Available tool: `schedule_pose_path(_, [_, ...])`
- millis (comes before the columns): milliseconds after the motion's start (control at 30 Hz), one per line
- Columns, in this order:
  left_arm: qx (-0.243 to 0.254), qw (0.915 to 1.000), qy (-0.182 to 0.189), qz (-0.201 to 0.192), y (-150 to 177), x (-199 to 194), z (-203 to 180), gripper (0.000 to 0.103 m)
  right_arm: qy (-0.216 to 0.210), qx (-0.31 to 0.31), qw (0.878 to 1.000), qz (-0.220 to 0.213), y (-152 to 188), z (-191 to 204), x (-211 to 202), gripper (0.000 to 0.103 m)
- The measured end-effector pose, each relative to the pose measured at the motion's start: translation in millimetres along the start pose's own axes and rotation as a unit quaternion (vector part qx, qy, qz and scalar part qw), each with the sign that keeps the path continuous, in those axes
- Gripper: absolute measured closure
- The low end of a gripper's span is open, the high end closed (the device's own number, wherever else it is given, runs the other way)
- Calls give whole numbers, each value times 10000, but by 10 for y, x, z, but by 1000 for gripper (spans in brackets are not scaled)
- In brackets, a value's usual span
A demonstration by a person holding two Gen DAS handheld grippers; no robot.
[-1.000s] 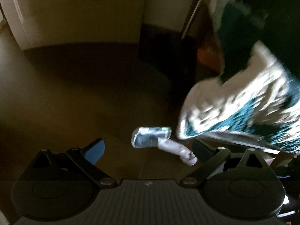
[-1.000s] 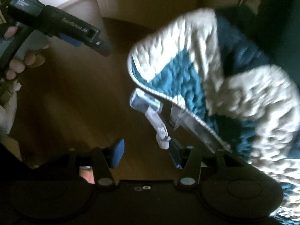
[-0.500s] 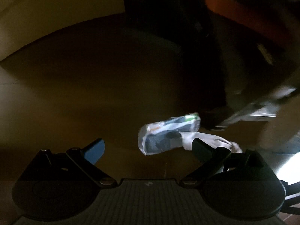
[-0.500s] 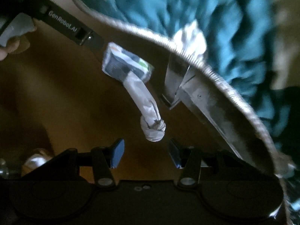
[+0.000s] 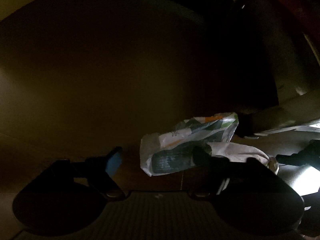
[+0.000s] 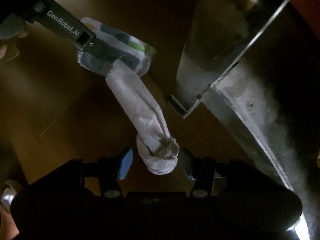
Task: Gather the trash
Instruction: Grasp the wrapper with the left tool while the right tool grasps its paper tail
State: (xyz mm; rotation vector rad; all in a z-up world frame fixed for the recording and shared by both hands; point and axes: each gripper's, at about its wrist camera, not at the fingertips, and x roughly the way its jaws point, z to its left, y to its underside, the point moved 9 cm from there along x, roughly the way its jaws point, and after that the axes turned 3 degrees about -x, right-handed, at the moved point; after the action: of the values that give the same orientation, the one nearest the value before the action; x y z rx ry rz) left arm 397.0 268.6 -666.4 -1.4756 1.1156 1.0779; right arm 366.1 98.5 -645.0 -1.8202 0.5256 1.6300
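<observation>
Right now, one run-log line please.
left gripper: closing around wrapper | right gripper: closing, knotted end between jaws | floor

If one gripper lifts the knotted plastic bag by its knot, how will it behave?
The knotted plastic bag is probably floppy: its twisted neck bends. Likely light, since the film looks thin. The bulky knot between the right gripper pads should resist slipping.

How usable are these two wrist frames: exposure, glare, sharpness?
Left wrist: heavily underexposed, the floor near black, only the printed plastic wrapper legible, blown-out glare at the right edge. Right wrist: dim but sharp, the wrapper's knotted end and the metal frame crisp, fisheye bending the edges.
</observation>
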Motion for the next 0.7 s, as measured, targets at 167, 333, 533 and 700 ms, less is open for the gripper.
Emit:
schedule_pose_path(167, [-169,9996,173,148,83,84,32,65,-60,-23,10000,62,51,28,77,56])
schedule_pose_path(333, [-322,9993,175,73,86,17,103,88,54,-93,9999,117,72,44,81,76])
schedule_pose_path(533, [-582,9981,198,-97,164,-137,183,97,38,-125,9999,65,103,42,-48,83])
schedule_pose_path(700, [-819,9964,141,-179,313,-354,280,99,-20,-99,9999,-3,231,70,-302,83])
